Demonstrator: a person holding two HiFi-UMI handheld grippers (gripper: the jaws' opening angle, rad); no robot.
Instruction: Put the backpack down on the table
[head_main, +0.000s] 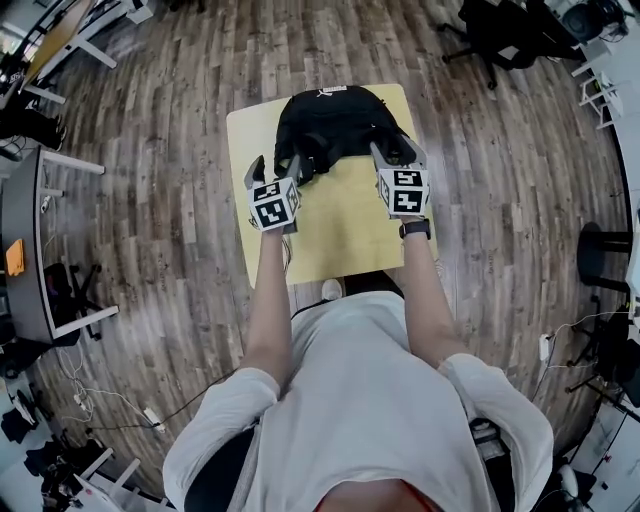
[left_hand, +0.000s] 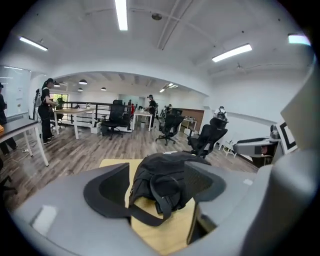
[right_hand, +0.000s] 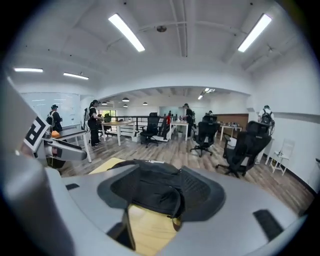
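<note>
Now the backpack (head_main: 335, 125) lies on the table (head_main: 340, 235), upper centre of the head view; left tongs (head_main: 275, 165) and right tongs (head_main: 398, 152) hover spread, empty, by its near edge.

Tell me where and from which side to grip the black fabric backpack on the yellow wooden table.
Probably the looped shoulder straps of the black fabric backpack, approached from the person's side. They lie loose on its near face and are thin; the rounded body looks too bulky for the jaws.
</note>
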